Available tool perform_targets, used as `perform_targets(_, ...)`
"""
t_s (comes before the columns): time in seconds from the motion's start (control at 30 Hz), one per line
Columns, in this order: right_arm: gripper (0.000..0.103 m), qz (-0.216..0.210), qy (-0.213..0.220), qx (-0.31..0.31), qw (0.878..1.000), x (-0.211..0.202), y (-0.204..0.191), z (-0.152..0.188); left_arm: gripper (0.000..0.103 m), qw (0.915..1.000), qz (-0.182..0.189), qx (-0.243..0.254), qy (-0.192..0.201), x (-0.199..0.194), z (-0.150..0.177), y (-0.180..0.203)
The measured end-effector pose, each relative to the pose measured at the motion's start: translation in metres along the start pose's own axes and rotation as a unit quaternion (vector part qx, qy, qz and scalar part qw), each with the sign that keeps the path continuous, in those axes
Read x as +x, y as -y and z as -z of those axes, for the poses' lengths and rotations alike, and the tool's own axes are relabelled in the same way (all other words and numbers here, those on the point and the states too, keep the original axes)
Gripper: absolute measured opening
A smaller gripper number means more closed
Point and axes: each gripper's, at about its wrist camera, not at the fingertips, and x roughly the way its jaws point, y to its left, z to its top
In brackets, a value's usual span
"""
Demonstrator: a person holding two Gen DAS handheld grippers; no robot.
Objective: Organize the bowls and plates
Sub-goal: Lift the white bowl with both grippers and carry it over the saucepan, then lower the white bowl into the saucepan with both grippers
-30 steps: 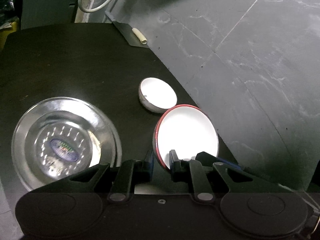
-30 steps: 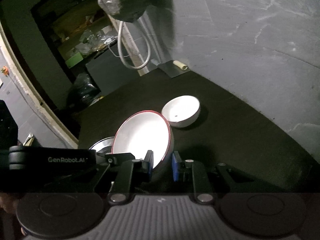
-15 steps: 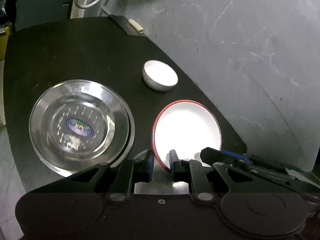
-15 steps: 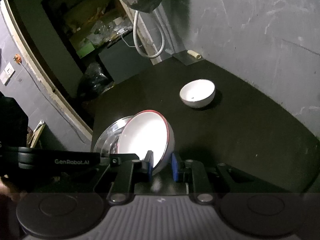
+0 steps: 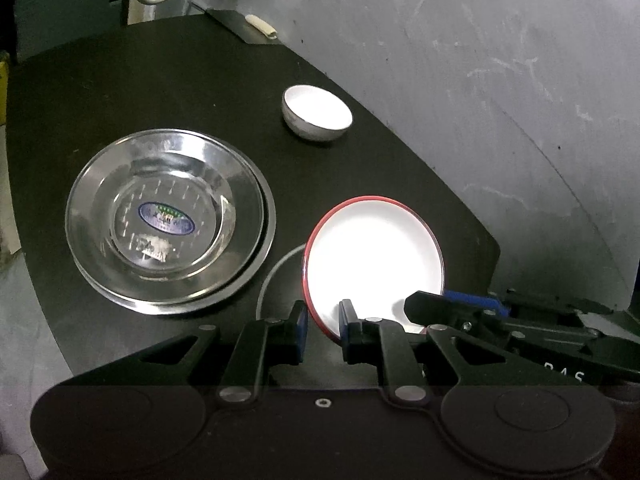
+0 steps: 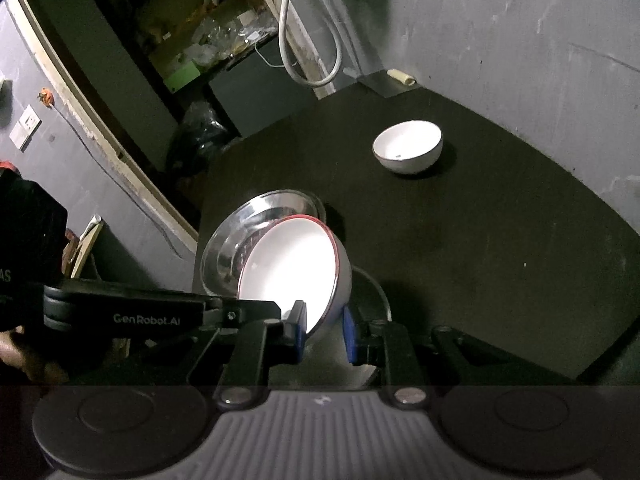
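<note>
Red-rimmed white enamel bowl (image 5: 374, 258) hangs tilted just above the dark round tabletop (image 5: 160, 80), pinched at its near rim from two sides: the left gripper (image 5: 323, 326) clamps the rim between its blue pads, and the right gripper (image 6: 324, 330) clamps it a little further along the same edge. Beside the bowl, toward the table's outer edge, lie stacked shiny steel plates (image 5: 168, 216) with a blue oval sticker. Beyond the bowl, nearer the grey wall, stands a small plain white ceramic bowl (image 5: 317, 117), well apart. Under the held bowl a thin curved rim shows, perhaps another steel dish.
</note>
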Motion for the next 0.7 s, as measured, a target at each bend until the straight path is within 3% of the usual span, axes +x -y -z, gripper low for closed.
perform_targets(0.7,0.022,0.0,-0.049,-0.012,0.999,0.0042,-0.0022,0.0072,0.019,0.9985,-0.002,0.004,-0.054,0.0067,0.0097,-0.0018)
